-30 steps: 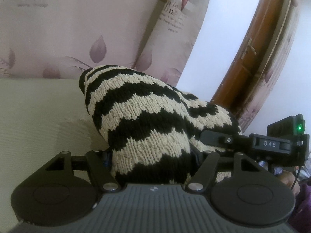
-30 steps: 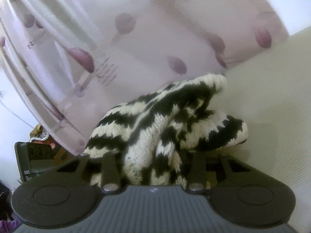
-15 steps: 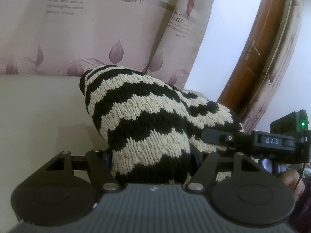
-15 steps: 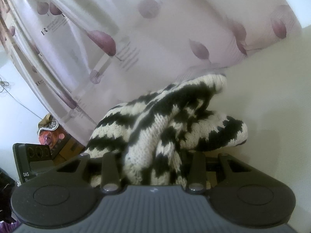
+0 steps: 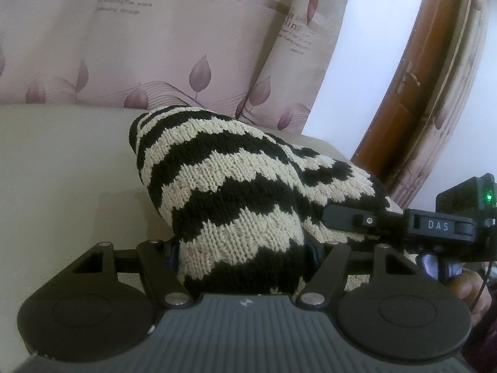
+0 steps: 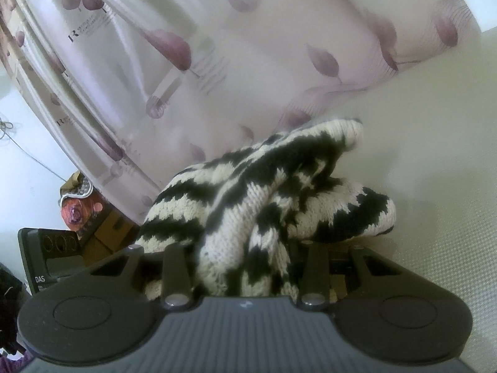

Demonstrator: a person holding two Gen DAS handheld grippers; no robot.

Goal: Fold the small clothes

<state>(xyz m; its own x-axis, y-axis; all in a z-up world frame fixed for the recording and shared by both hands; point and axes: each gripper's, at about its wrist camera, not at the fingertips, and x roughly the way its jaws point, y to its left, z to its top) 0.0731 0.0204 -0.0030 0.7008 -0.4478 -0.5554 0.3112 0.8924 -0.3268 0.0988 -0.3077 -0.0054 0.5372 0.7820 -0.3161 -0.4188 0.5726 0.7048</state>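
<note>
A small knitted garment with black and cream zigzag stripes [image 5: 236, 192] fills the middle of the left wrist view and bunches up over my left gripper [image 5: 242, 248], which is shut on it; the fingertips are hidden in the knit. In the right wrist view the same garment [image 6: 264, 199] is gathered between the jaws of my right gripper [image 6: 245, 261], also shut on it. The right gripper shows in the left wrist view [image 5: 403, 227] at the right, gripping the garment's other end. Both hold it just above the cream surface [image 5: 62, 171].
A pale pink curtain with purple leaf prints [image 5: 155, 46] hangs behind the surface. A brown wooden door frame [image 5: 413, 93] stands at the right. Boxes and a patterned bundle [image 6: 80, 208] sit low at the left in the right wrist view.
Both grippers have moved with the garment still held; the curtain and the surface's far edge have slid down in both views. The grip on the garment is unchanged.
</note>
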